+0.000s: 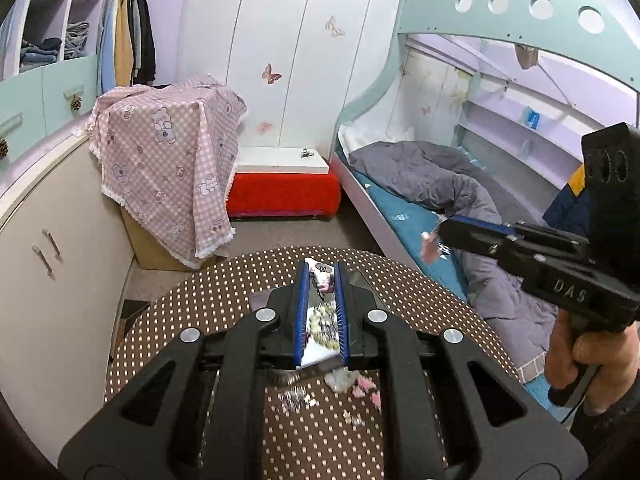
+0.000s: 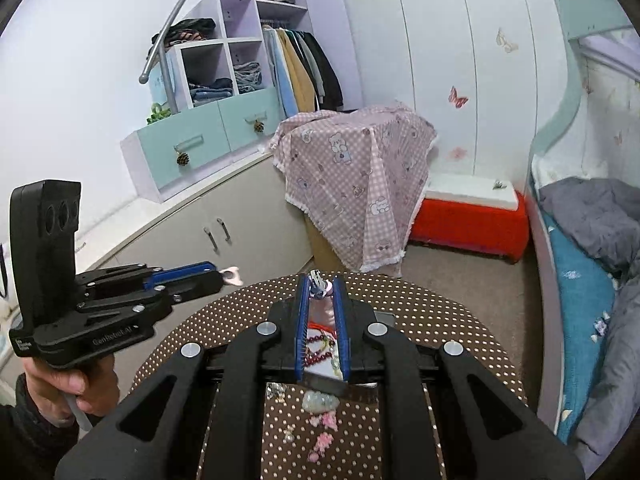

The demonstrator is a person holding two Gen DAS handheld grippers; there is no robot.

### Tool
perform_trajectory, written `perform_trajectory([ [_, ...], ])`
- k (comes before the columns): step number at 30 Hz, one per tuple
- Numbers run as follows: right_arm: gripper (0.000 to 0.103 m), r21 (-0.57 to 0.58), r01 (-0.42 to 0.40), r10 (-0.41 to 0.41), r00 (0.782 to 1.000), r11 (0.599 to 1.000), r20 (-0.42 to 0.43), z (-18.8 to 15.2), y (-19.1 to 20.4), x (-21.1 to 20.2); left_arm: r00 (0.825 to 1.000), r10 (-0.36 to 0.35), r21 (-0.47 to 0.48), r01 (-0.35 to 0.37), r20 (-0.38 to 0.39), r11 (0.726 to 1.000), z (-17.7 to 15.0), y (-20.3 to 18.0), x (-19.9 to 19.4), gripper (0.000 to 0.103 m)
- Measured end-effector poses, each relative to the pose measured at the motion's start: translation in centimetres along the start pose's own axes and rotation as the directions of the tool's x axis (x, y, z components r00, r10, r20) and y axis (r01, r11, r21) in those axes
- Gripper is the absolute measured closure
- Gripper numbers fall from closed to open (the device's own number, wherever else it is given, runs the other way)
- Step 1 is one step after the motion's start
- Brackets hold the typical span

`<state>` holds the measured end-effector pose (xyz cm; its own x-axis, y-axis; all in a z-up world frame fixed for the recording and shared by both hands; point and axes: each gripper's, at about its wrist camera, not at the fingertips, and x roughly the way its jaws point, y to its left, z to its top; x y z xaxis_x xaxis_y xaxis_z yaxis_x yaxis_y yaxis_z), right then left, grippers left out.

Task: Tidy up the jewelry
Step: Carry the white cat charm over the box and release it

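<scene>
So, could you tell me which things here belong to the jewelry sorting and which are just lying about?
Job: left tool, shut on a pink-white piece; right tool, shut on a small pink piece; beaded bracelets; loose pink trinkets on the dotted table.
Lying about: checked cloth; red bench; grey duvet; hanging clothes.

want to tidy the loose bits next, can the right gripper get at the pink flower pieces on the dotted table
Probably not yet. The right gripper is shut on a small pink clip, though the pink flower pieces lie uncovered just below it on the dotted table.
</scene>
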<state>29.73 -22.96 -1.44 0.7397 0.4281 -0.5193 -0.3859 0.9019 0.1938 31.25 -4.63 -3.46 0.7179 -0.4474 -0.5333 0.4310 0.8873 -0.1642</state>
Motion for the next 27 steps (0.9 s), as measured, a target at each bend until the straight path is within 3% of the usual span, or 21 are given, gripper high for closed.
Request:
perform_trajectory([
  [8, 0.092, 0.038, -0.018, 0.022, 0.996, 0.999, -0.086, 0.2, -1.2, 4.3, 0.997, 0.017, 0.013, -0.016, -0.077, 1.0, 1.0, -0.1, 3.4, 0.088],
  [9, 0.089, 0.047, -0.013, 0.017, 0.996, 0.999, -0.092, 0.2, -1.4, 4.7, 0.995, 0.033, 0.013, -0.032, -0.097, 0.999, 1.0, 0.1, 4.0, 0.059],
  [10, 0.074, 0.068, -0.003, 0.01, 0.995, 0.998, -0.101, 0.0, -1.9, 5.1, 0.993, 0.068, 0.005, -0.067, -0.101, 0.998, 0.9, 0.3, 4.2, 0.01],
  [11, 0.062, 0.095, 0.011, -0.001, 0.995, 0.995, -0.103, -0.2, -2.4, 5.4, 0.994, 0.089, -0.007, -0.09, -0.064, 0.996, 0.8, 0.7, 4.0, 0.006],
  [12, 0.036, 0.117, 0.027, -0.016, 0.996, 0.993, -0.091, -0.4, -2.9, 5.3, 0.995, 0.095, -0.016, -0.096, -0.041, 0.995, 0.8, 0.9, 3.7, 0.006],
  [13, 0.023, 0.132, 0.032, -0.022, 0.997, 0.991, -0.075, -0.6, -3.3, 5.1, 0.994, 0.101, -0.027, -0.102, -0.045, 0.994, 0.8, 1.3, 3.6, 0.006],
  [16, 0.009, 0.175, 0.027, -0.022, 0.999, 0.984, -0.034, -1.0, -4.3, 4.1, 0.986, 0.164, -0.05, -0.165, -0.03, 0.985, 0.6, 1.9, 2.6, 0.006],
  [21, 0.008, 0.189, -0.003, 0.0, 1.0, 0.982, 0.013, -1.5, -4.8, 1.9, 0.976, 0.22, -0.075, -0.218, 0.007, 0.973, -0.3, 1.9, 0.0, 0.006],
  [27, 0.008, 0.19, -0.018, 0.015, 1.0, 0.982, 0.017, -2.8, -4.5, -1.6, 0.946, 0.32, -0.113, -0.313, 0.045, 0.943, -2.9, 1.5, -3.5, 0.006],
])
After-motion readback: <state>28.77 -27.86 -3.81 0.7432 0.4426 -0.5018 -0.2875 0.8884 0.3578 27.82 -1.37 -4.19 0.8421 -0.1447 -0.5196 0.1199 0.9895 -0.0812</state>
